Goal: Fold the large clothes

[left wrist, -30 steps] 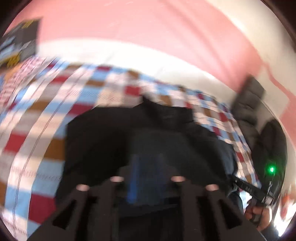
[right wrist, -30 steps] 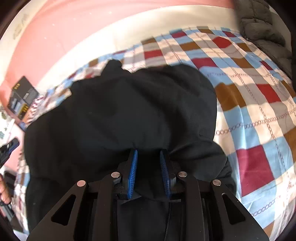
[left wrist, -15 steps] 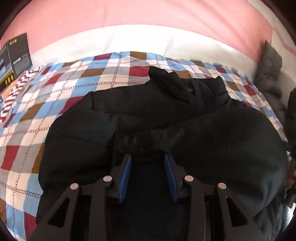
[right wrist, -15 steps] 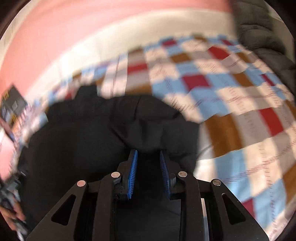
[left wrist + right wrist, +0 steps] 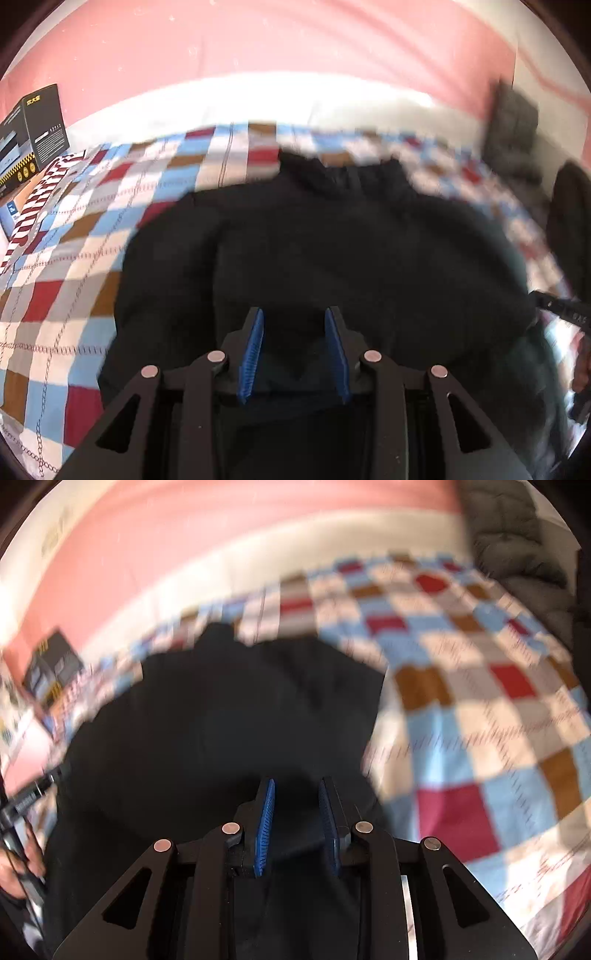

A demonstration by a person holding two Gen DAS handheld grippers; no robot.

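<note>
A large black jacket [image 5: 332, 240] lies spread on a checked bedspread [image 5: 74, 258], its collar towards the far wall. My left gripper [image 5: 295, 332] has its blue pads on a bunched near edge of the jacket, and its jaws are closing on that fabric. In the right wrist view the same jacket [image 5: 240, 709] fills the middle. My right gripper [image 5: 296, 805] is shut on its near edge, with dark cloth pinched between the pads. Both views are blurred by motion.
A dark box [image 5: 37, 125] stands at the far left of the bed. A grey padded garment [image 5: 517, 535] lies at the far right by the pink wall. The bedspread [image 5: 480, 720] lies bare to the right of the jacket. A hand [image 5: 14, 867] shows at the left edge.
The left gripper has come down closer to the jacket with the fabric still between its pads. The right gripper swung sideways and back, keeping its hold on the near edge.
</note>
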